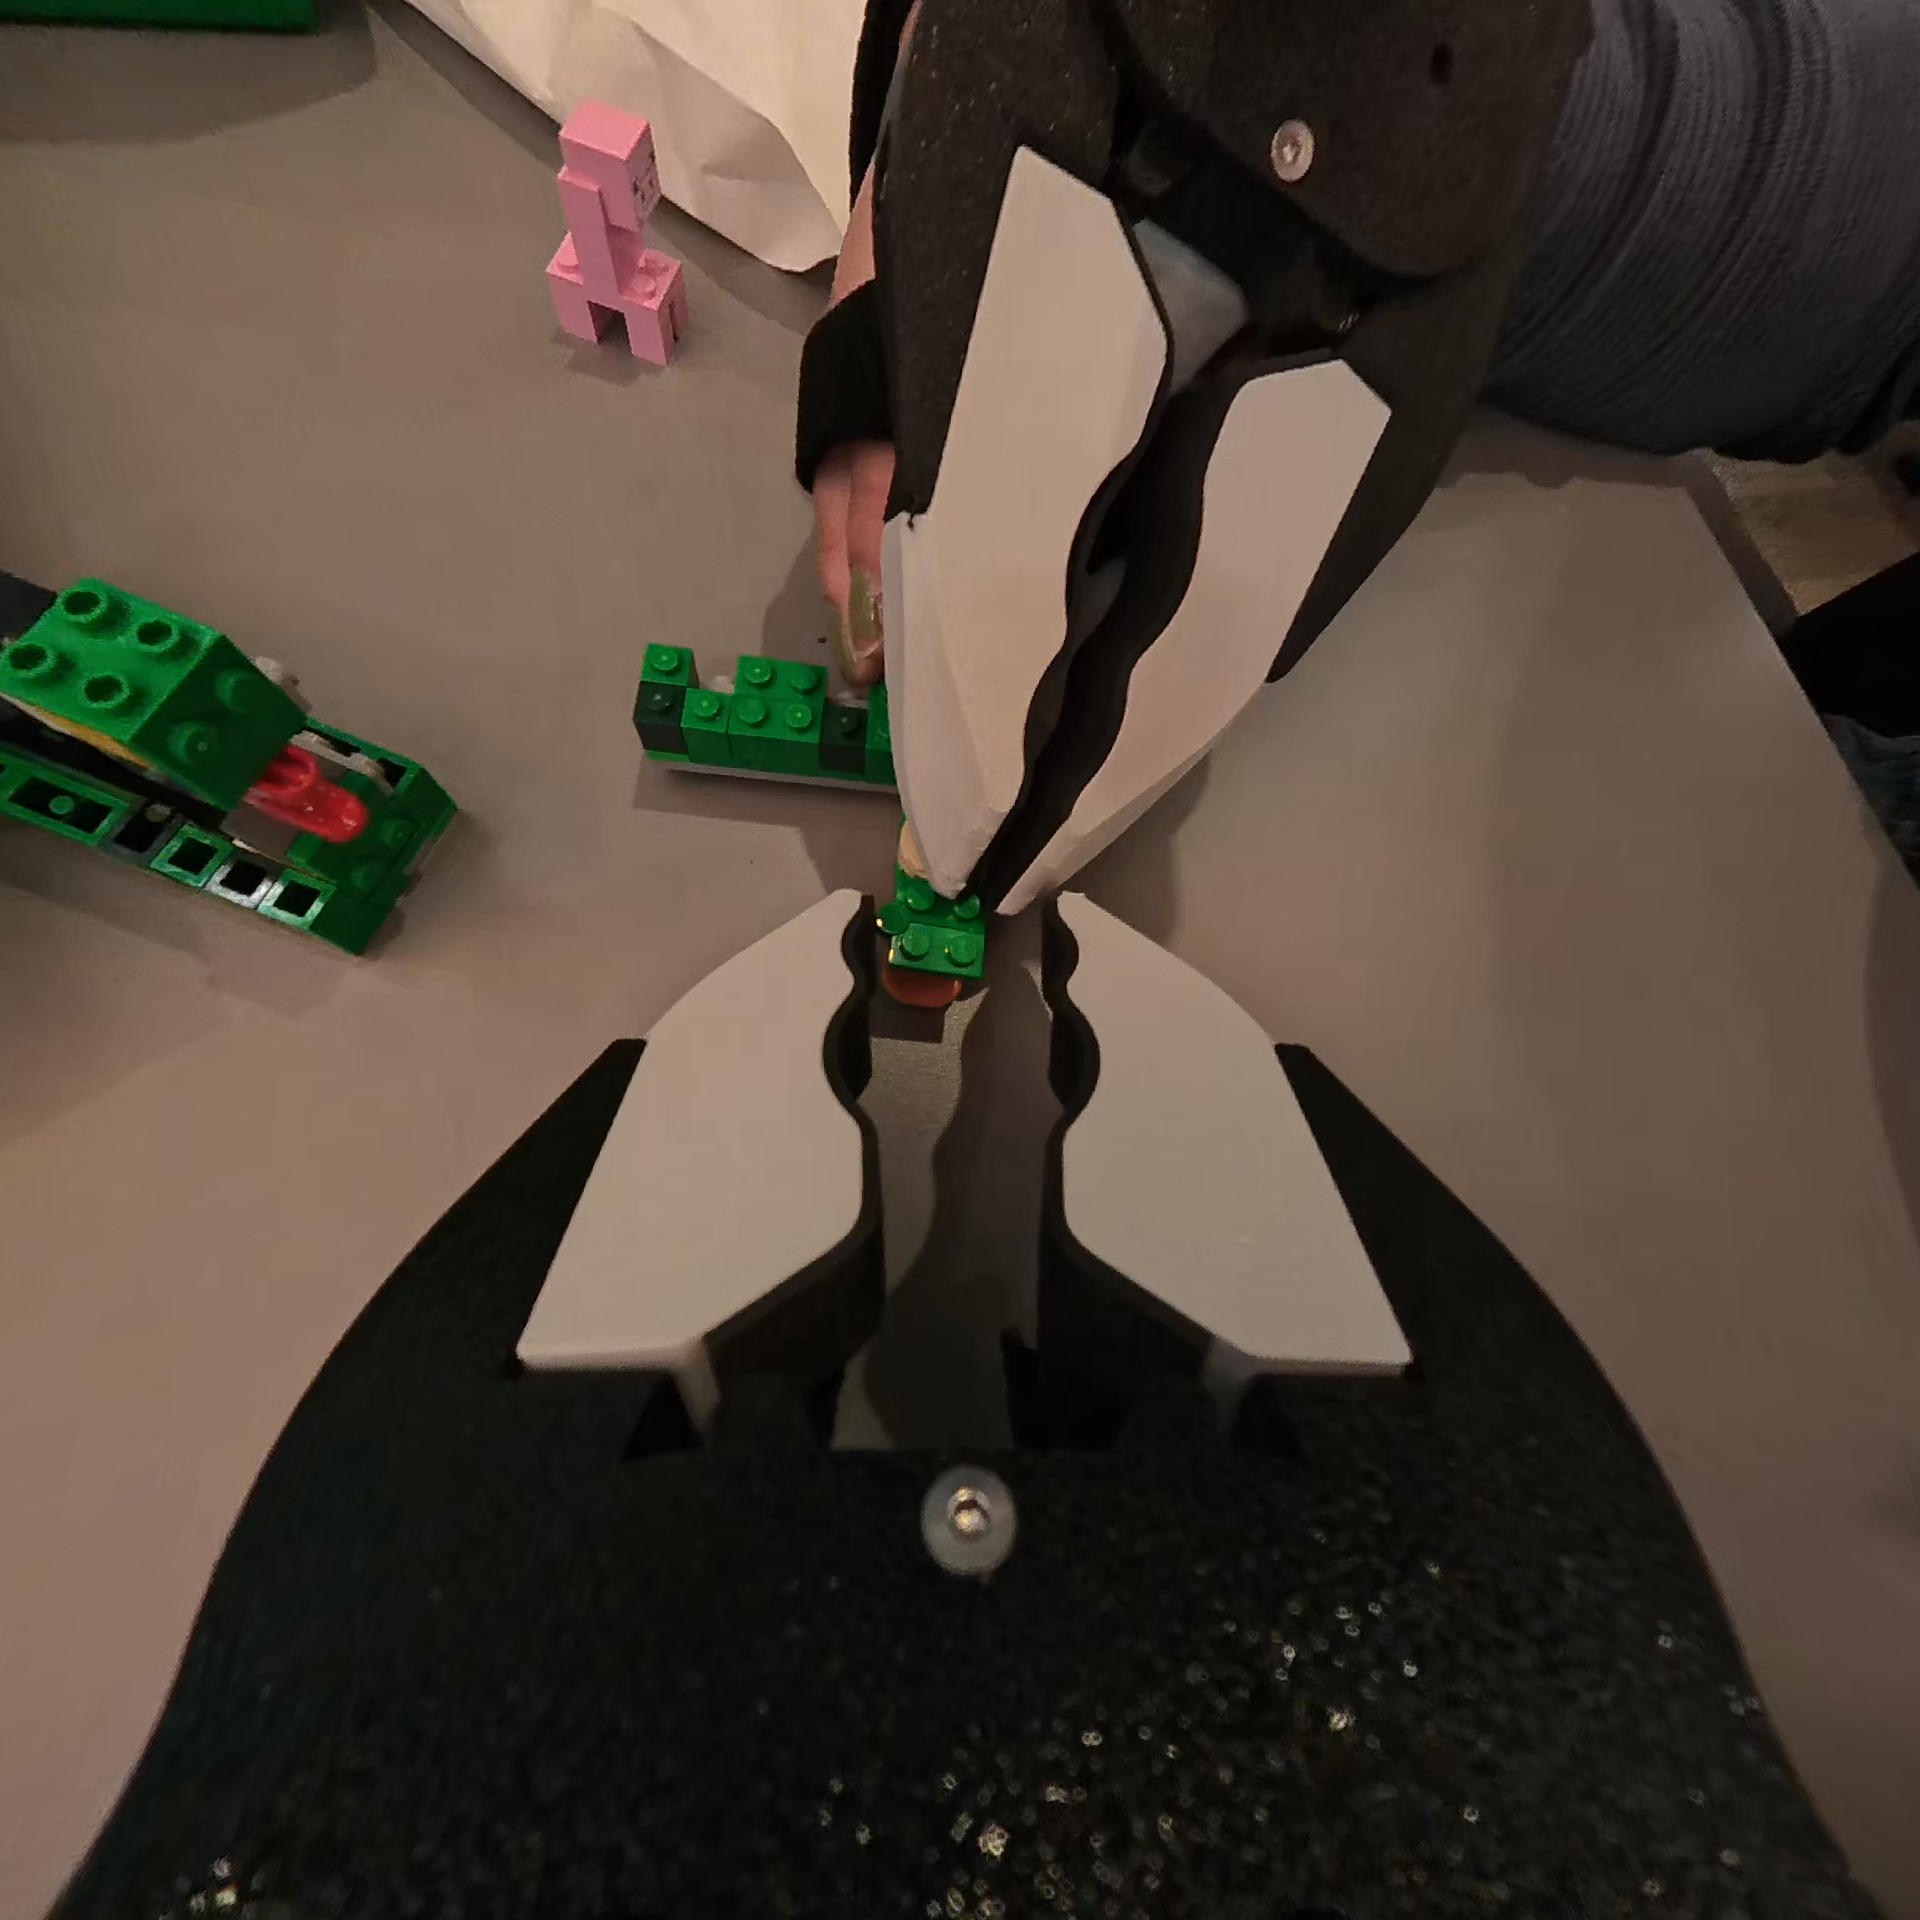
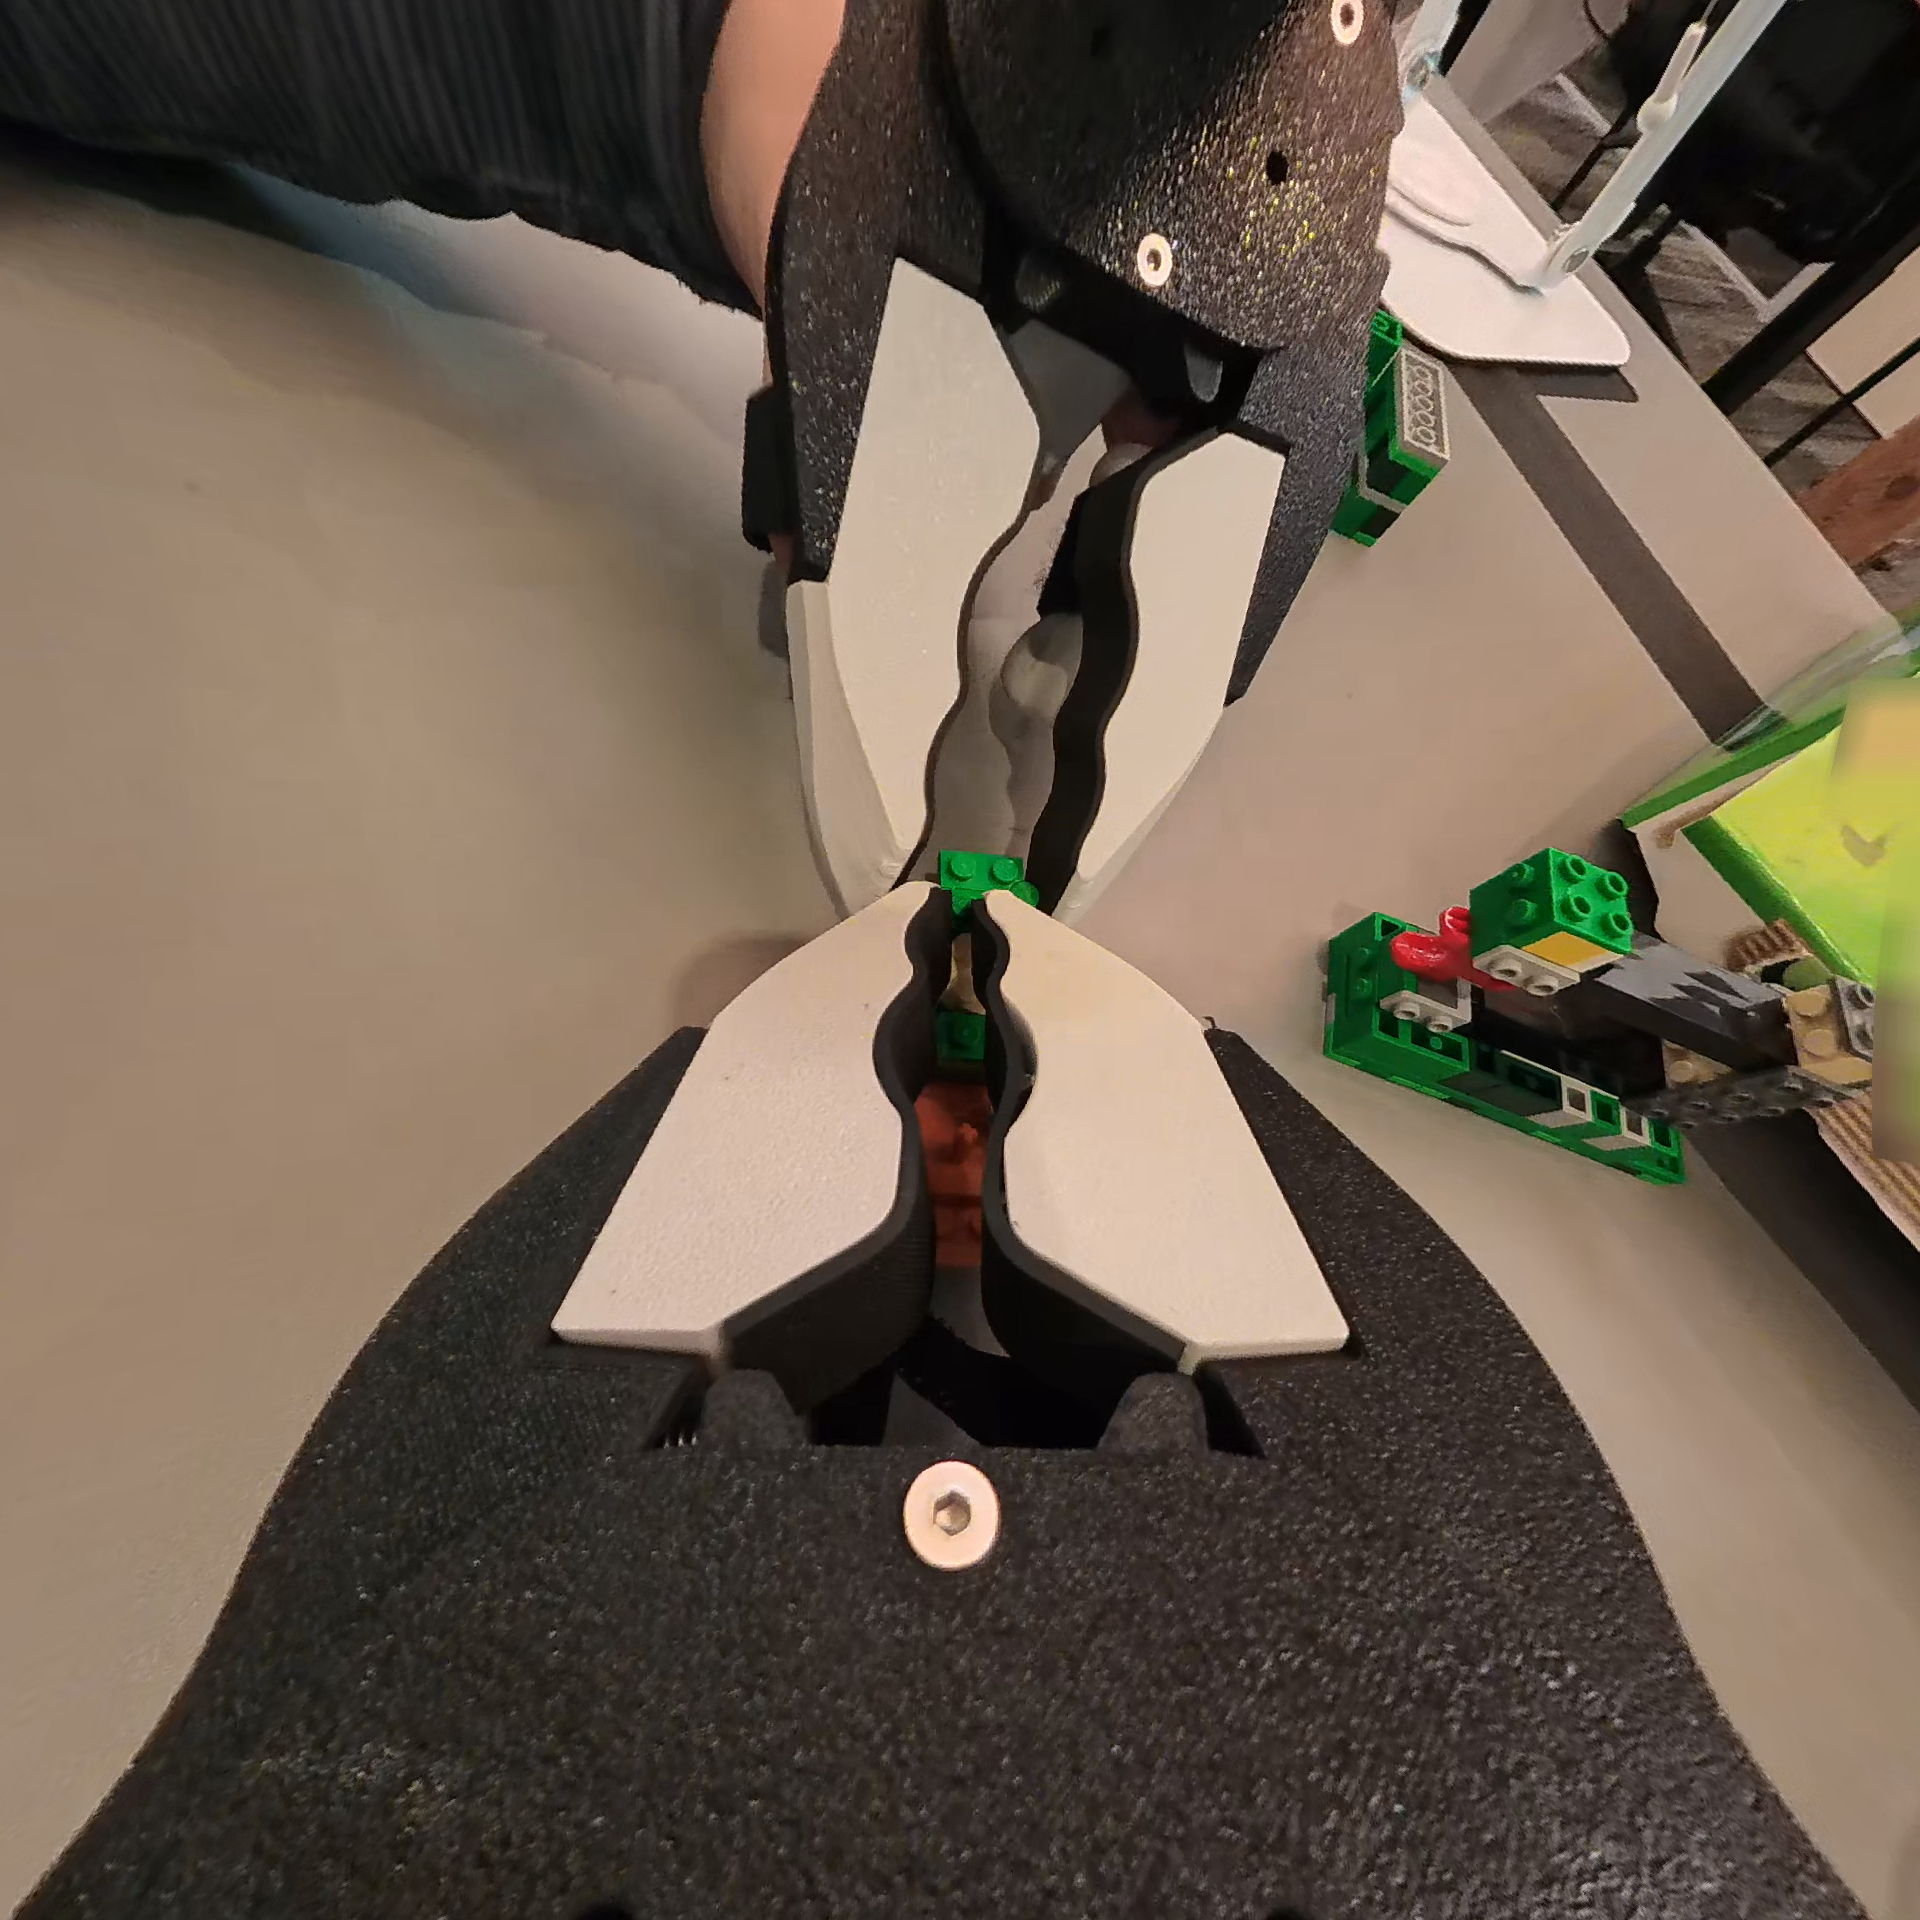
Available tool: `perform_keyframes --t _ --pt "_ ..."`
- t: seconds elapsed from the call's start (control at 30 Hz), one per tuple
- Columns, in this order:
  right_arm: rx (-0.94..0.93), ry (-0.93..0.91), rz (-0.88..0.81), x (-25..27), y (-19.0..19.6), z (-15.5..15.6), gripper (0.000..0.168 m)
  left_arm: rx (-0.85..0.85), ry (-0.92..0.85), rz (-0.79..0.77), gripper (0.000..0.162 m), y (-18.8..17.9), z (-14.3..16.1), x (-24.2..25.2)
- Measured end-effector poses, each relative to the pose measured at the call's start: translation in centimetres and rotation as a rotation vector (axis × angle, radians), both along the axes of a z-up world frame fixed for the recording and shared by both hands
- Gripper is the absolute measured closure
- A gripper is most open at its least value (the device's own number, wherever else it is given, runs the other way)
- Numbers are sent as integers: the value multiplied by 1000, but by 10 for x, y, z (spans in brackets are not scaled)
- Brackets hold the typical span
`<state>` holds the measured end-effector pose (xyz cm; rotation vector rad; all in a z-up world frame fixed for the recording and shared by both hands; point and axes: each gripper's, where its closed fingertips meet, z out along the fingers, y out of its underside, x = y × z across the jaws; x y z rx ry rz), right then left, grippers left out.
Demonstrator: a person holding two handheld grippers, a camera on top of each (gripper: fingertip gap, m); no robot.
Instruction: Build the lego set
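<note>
A small lego assembly (image 1: 935, 940), green plates on a brown piece, hangs just above the grey table (image 1: 416, 468). My right gripper (image 1: 982, 894) reaches in from above in the left wrist view and is shut on it. In the right wrist view the right gripper (image 2: 966, 909) pinches the assembly (image 2: 956, 1143), whose green top sticks out past the tips. My left gripper (image 1: 948, 920) is open, its fingertips either side of the assembly with a gap on the right side. It shows from the far side in the right wrist view (image 2: 971, 894).
A larger green lego build with a red hook (image 1: 208, 769) (image 2: 1507, 997) lies on the table. A row of green bricks (image 1: 758, 717), a pink lego figure (image 1: 613, 239) and white paper (image 1: 707, 104) lie beyond. A green box (image 2: 1818, 831) sits at the right edge.
</note>
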<state>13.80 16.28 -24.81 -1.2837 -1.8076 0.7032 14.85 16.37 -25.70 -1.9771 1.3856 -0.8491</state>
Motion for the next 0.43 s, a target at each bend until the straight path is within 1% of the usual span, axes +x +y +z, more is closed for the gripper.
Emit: perform_keyframes --t 0.03,0.23,0.33,0.43 --pt "-2 0 0 0 0 0 165 -1 -1 -5 131 0 0 0" --pt "-14 -1 1 0 0 0 165 -5 15 -26 129 -2 -7 1" --pt "-18 -2 0 0 1 0 165 24 30 -16 136 2 -9 1" --pt "-26 -3 0 0 1 0 166 43 23 -17 138 3 -10 1"
